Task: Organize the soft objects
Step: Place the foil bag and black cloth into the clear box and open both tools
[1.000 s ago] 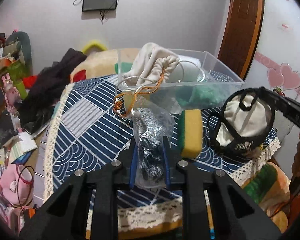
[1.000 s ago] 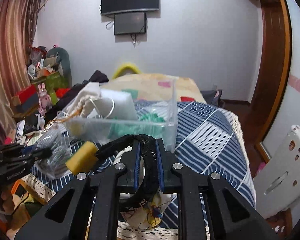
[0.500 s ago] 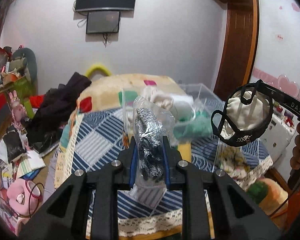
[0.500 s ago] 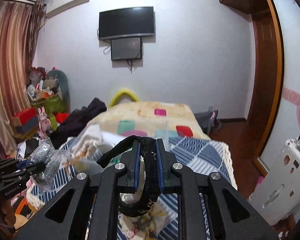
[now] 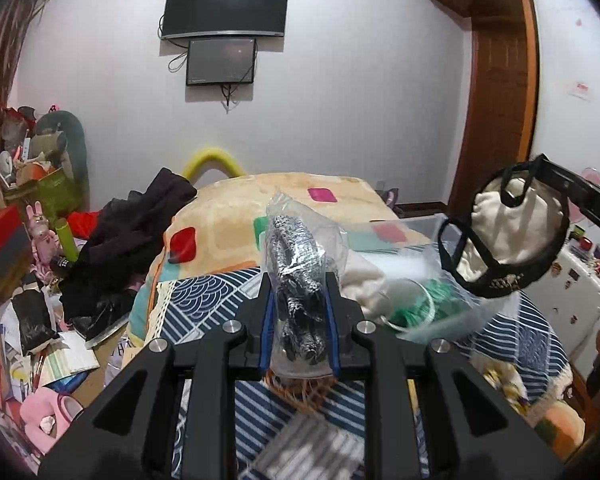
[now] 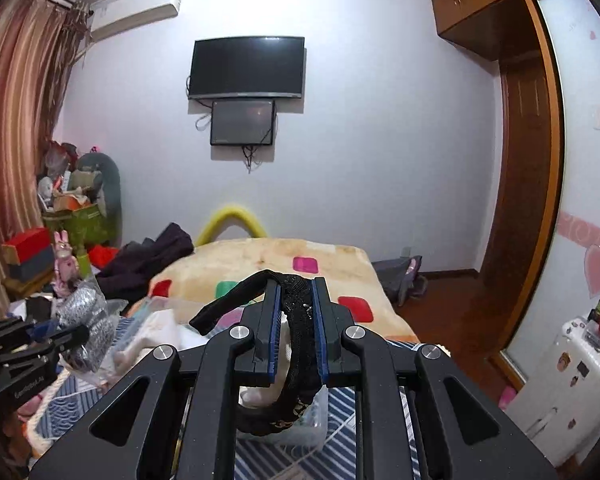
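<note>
Bedroom wall now ahead, both tongs (image 5: 299, 322) (image 6: 296, 330) raised above bin (image 5: 412, 236).

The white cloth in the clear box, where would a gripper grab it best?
Probably the bunched fold at the top of the white cloth, coming straight down through the open top of the clear box, whose walls block the sides. Both grippers are busy: left gripper holds the plastic bag, right gripper the black strap.

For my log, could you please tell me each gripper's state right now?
Left gripper: shut on the plastic bag of silver scrubbers.
Right gripper: shut on the black mask.
</note>
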A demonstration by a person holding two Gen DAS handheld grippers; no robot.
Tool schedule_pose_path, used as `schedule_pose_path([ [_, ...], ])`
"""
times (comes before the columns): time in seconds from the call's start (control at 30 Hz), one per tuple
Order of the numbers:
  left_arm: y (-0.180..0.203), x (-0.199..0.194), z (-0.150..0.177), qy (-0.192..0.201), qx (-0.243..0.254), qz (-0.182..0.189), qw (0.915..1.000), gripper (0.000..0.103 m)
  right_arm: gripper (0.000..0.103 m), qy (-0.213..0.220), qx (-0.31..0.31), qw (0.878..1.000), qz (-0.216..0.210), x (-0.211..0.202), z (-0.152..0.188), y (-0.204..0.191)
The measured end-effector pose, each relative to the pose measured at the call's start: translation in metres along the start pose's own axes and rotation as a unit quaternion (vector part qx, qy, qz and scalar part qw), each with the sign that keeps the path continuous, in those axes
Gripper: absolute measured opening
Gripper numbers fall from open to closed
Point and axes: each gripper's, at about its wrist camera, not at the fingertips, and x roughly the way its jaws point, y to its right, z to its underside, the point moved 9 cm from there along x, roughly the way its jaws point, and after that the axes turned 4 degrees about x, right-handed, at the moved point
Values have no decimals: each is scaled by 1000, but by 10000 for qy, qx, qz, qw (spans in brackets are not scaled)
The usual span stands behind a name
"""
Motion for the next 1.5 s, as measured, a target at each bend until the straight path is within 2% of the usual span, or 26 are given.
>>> schedule_pose_path([
  [0.17, -5, 40, 3, -272, -44, -113, 9996, 21, 13, -322, -153, 9993, 98, 24, 20, -2],
  [0.33, -3, 72, 14, -591, -38, 2, 9982, 22, 13, -747, -393, 9964, 117, 43, 47, -4],
  [0.57, 3, 90, 19, -693, 90, 58, 9975, 24, 13, -1399, -431, 9892, -20, 61, 78, -2],
  [0.73, 6, 94, 25, -773, 43, 198, 9968, 25, 14, -1618, -560, 9852, -79, 61, 86, -4],
  [0.83, 7, 95, 29, -868, 29, 240, 9959, 25, 18, -1701, -624, 9833, -143, 59, 86, -5],
  [0.93, 9, 95, 35, -1046, -94, 431, 9935, 26, 20, -1746, -615, 9825, -200, 59, 86, -4],
  [1.03, 13, 90, 39, -1093, -45, 461, 9929, 29, 31, -1737, -634, 9824, -252, 51, 85, -2],
  [1.33, 22, 54, 37, -834, 184, 387, 9956, 62, 63, -1579, -511, 9850, -462, 31, 80, -1],
  [1.43, 27, 40, 33, -692, 262, 340, 9967, 77, 69, -1440, -566, 9867, -494, 19, 76, -3],
  [1.5, 29, 29, 29, -607, 238, 353, 9972, 92, 74, -1341, -557, 9882, -497, 13, 71, -4],
])
